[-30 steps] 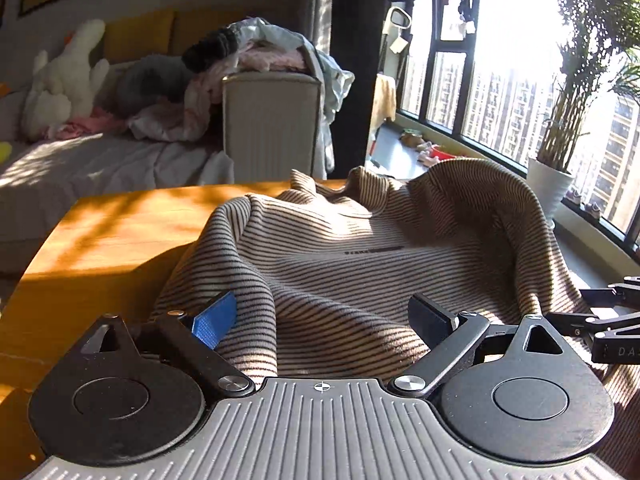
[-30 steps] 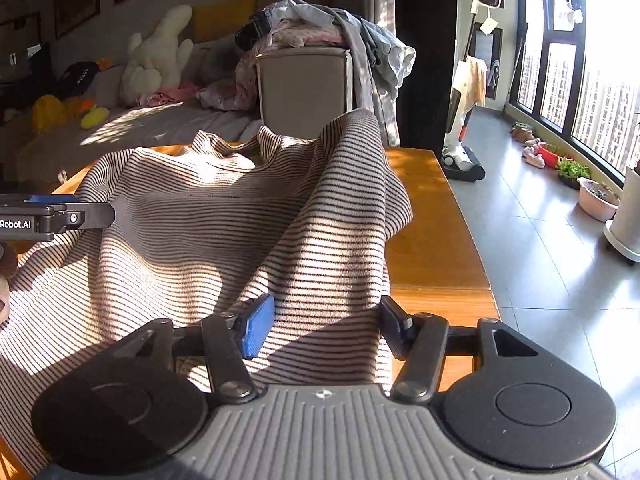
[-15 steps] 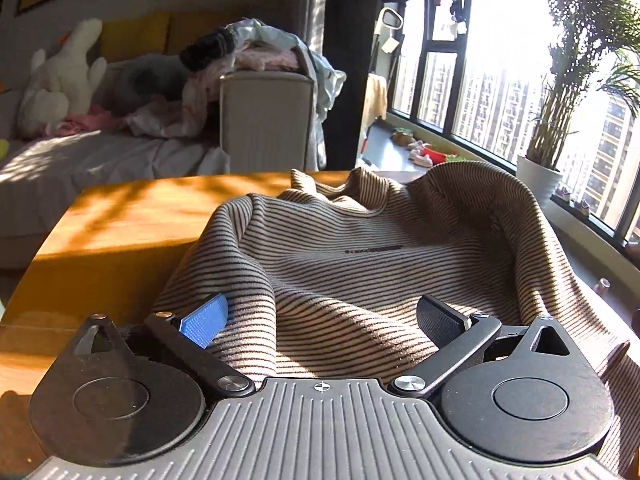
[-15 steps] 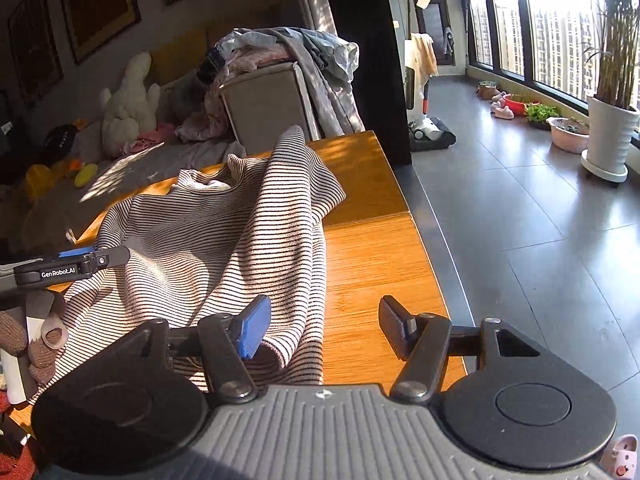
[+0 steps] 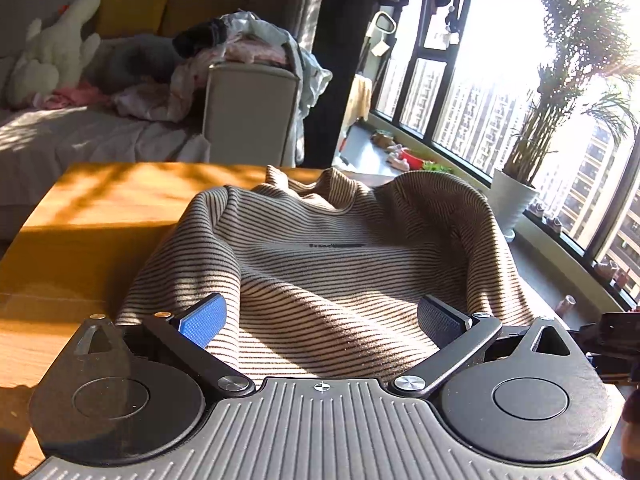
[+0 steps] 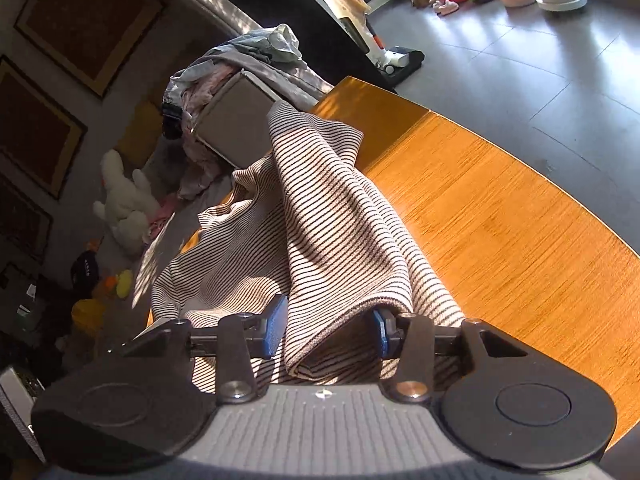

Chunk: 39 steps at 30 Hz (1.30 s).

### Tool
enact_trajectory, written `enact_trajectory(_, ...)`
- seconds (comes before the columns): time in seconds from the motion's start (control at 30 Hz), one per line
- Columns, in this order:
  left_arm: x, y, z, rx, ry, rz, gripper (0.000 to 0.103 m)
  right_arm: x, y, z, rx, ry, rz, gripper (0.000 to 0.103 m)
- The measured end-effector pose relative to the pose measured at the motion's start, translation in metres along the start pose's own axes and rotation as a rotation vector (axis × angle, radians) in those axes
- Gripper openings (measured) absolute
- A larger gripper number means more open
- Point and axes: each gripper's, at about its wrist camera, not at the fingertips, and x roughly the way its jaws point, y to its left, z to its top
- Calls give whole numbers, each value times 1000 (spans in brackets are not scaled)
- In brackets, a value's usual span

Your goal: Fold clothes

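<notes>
1. folding a striped sweater (image 5: 320,248) that lies rumpled on the wooden table (image 5: 80,216), collar end away from the left wrist camera, hem end near it.
2. left gripper (image 5: 320,320): jaws spread wide, holding nothing; it sits over the near hem, cloth running between and under the fingers but not pinched.
3. right gripper (image 6: 326,330): jaws partly closed with a bunched fold of the sweater (image 6: 332,240) between the blue pads (image 6: 276,326). cloth fills the gap, though i can't tell whether the pads are pressing it firmly.
4. key relation: the raised fold runs straight forward from the right gripper along the finger axis, over the sweater's right side by the bare table edge (image 6: 500,208). the body of the garment lies to the left of it, so the fold would go leftward over the chest.
5. judgement: the right gripper is nearer the working edge and looks like the acting one; the left is placed to pin or take the hem.
6. background: laundry basket (image 5: 248,112) heaped with clothes behind the table, white plush toy (image 5: 52,64), potted plant (image 5: 560,92) by the window.
</notes>
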Motion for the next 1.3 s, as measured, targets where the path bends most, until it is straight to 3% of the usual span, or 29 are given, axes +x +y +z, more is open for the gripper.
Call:
enact_trajectory(0.03, -2, 0, -1, -1, 2, -12, 103, 1, 4, 11, -44, -15, -28, 4)
enact_trajectory(0.1, -5, 3, -3, -7, 6, -26, 103, -5, 14, 39, -134, -82, -82, 4)
enact_trajectory(0.23, -2, 9, -6, -31, 20, -52, 103, -63, 57, 120, -351, -412, -142, 4)
enact_trajectory(0.37, -1, 10, -7, -33, 26, -82, 103, -70, 109, 163, -486, -497, -102, 4)
enact_trajectory(0.47, -3, 12, -8, -35, 35, -94, 103, -44, 145, 168, -547, -447, -45, 4)
enact_trajectory(0.7, 0, 10, -13, -13, 49, -108, 103, 51, 223, 138, -677, -259, 85, 4)
enact_trajectory(0.87, 4, 11, -20, -11, 65, -116, 103, 98, 246, 113, -692, -157, 115, 4)
enact_trajectory(1.03, 6, 11, -21, -15, 74, -123, 103, 120, 245, 98, -690, -103, 121, 6)
enact_trajectory(1.1, 6, 11, -21, -17, 78, -125, 103, 121, 241, 96, -688, -93, 142, 15)
enact_trajectory(1.17, 6, 11, -22, -19, 81, -128, 103, 117, 236, 96, -691, -106, 152, 32)
enact_trajectory(1.3, 7, 11, -21, -19, 90, -129, 103, 110, 222, 97, -673, -112, 157, 37)
